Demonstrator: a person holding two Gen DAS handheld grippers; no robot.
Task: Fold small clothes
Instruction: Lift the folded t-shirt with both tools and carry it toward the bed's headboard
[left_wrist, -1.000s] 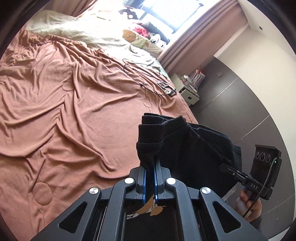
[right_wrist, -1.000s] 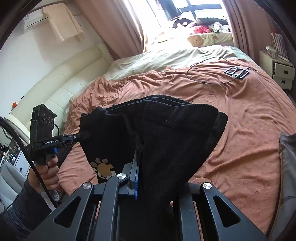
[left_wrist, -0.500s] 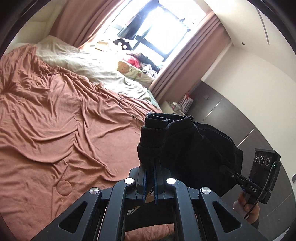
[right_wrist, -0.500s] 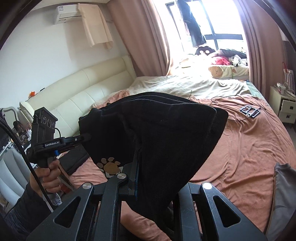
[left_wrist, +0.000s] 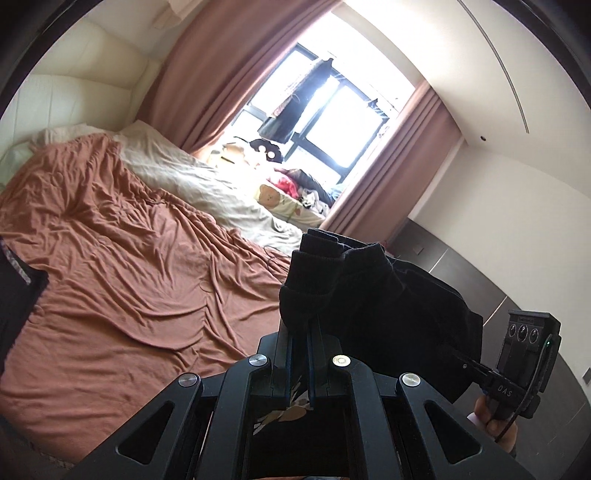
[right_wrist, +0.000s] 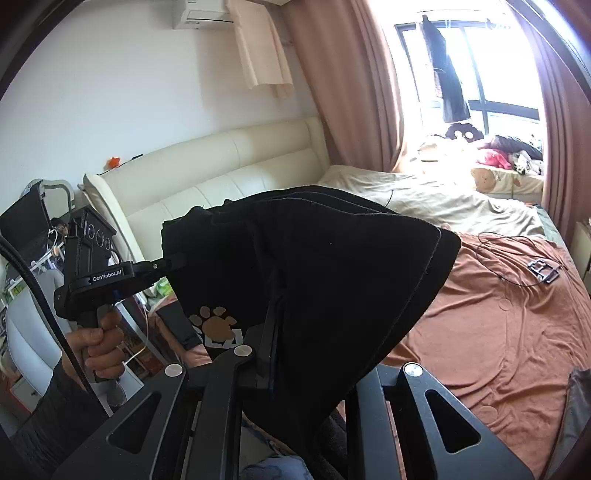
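While both hands hold it above the bed, the black garment hangs between the left gripper and right gripper, each gripper's fingers clamped on its cloth.

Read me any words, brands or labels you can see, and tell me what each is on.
"GenRobot.AI": white lettering on the left gripper body.
"DAS": on the right gripper body.
White letters under the paw print on the black garment: partly hidden, unreadable.

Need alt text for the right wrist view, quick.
The right gripper is shut on a black garment with a paw print, held up over the rust-brown bed cover; the left gripper grips its other edge.
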